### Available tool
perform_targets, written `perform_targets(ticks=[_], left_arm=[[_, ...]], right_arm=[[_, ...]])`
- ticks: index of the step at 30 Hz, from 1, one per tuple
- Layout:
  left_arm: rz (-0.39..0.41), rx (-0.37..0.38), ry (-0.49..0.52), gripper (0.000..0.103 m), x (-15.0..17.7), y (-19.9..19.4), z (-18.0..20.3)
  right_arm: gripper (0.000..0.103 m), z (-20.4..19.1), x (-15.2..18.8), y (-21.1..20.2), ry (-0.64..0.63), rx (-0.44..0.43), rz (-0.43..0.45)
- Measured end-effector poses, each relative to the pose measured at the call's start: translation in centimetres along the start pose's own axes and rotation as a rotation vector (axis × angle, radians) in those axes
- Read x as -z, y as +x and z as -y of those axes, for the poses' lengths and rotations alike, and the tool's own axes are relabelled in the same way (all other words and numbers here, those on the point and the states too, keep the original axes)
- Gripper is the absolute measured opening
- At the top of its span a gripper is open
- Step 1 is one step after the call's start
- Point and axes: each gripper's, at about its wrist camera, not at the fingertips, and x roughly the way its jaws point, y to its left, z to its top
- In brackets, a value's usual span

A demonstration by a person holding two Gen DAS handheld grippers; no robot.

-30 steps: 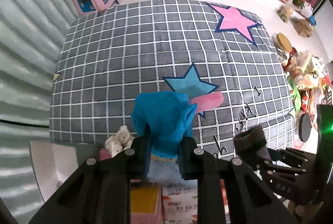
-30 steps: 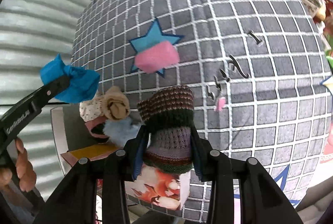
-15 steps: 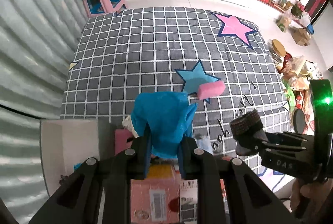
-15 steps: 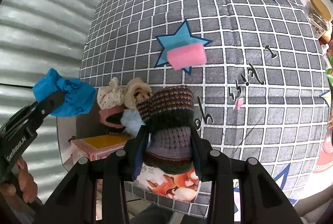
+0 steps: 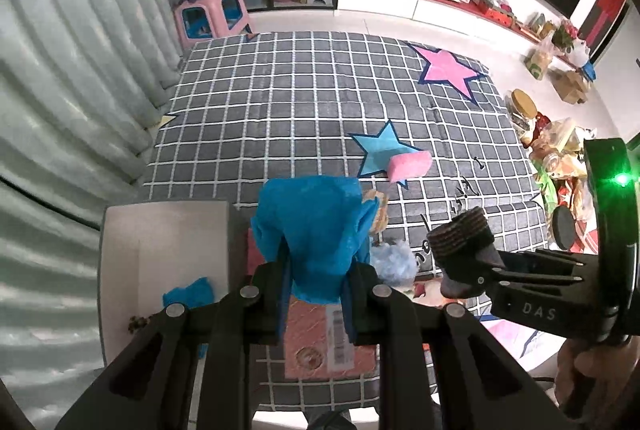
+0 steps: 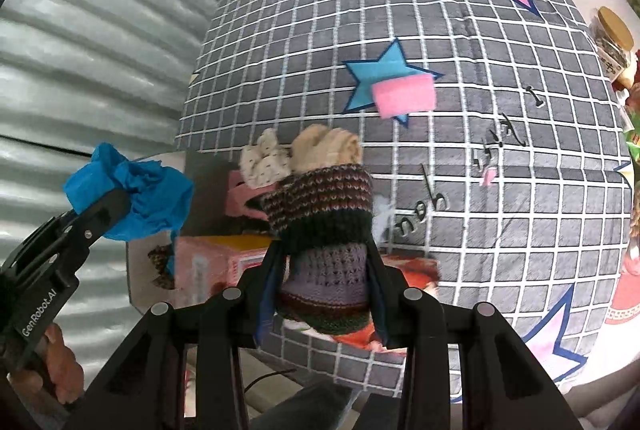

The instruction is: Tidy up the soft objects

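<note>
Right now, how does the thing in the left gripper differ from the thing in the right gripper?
The blue cloth is thin, crumpled and one colour; the knit piece is thick, striped brown, dark and purple. The cloth is in the left gripper, the knit in the right gripper. Both are soft and held above the bed.

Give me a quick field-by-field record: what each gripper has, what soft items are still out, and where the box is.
left gripper: shut on a crumpled blue cloth
right gripper: shut on a striped knitted sock
open grey cardboard box: at the near left edge of the grid-patterned grey blanket; a blue piece of cloth lies inside
still out: pink sponge block on the blue star; cream spotted scrunchie and beige rolled sock beside the box
</note>
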Motion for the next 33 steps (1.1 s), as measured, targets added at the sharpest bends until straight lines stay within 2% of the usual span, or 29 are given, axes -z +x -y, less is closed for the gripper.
perform_targets(ticks=[15, 33], left_arm=[[0.034, -0.057, -0.158, 0.023, 5.4, -3.5, -7.9], [0.0, -0.135, -0.35, 0.023, 11.9, -4.0, -16.6]], right_arm=[[0.04, -8.6, 2.7, 0.5, -0.153, -0.002, -0.004], [0.04, -18.9, 5.5, 4.0, -0.37, -0.01, -0.073]])
